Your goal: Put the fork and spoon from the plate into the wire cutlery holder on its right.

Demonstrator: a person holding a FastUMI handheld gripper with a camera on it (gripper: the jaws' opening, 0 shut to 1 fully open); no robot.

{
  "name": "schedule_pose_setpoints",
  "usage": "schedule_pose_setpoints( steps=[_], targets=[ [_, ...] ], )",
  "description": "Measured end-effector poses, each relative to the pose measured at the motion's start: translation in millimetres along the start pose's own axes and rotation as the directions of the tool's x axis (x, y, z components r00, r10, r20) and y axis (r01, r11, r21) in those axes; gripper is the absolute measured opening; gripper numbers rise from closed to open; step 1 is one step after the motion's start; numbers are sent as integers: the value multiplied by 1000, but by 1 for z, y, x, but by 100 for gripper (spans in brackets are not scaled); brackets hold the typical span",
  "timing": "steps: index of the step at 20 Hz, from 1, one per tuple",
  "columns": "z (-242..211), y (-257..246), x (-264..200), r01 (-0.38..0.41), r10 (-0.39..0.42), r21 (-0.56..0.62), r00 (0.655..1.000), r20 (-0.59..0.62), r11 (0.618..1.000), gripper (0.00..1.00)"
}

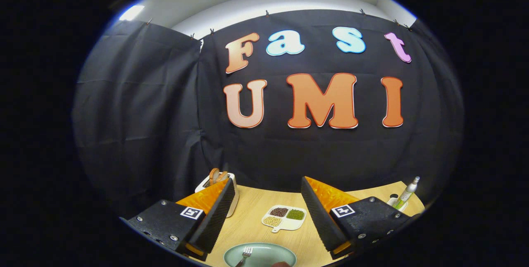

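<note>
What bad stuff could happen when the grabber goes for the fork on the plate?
1. The fork lies flat on the smooth green plate, so it might slide away when the open gripper closes on it.
2. The little tray of beans sits just beyond the plate; a swinging fork could knock it.
3. The fingers hover high above the table, so coming down fast could bump the plate.

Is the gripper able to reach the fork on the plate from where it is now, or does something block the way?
Probably yes. The gripper is open, its fingers wide apart and holding nothing, and the fork lies on the green plate between them, low and near. Nothing stands between the fingers and the fork.
</note>
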State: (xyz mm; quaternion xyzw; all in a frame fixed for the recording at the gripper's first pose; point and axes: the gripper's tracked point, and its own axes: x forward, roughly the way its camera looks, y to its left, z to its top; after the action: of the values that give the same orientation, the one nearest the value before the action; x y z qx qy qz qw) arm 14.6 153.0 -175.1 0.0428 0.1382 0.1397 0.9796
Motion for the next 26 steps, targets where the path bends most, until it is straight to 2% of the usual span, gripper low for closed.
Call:
schedule_pose_setpoints(
  steps=[4,7,10,13,19,22,24,26],
  targets=[
    [-62,25,15,-43,41,-11,981,-192,999,97],
    [-118,39,15,-77,73,3,929,-364,997,97],
    [-171,43,2,-74,81,35,841,-534,997,98],
    [-217,44,-12,-55,93,77,733,-674,995,97],
    [-281,42,-33,-7,81,92,542,-836,996,94],
    [-296,49,-40,2,98,113,477,-873,994,88],
    [-311,52,-41,4,78,89,441,-894,996,85],
    [-323,50,-47,21,49,62,390,-920,998,81]
  ],
)
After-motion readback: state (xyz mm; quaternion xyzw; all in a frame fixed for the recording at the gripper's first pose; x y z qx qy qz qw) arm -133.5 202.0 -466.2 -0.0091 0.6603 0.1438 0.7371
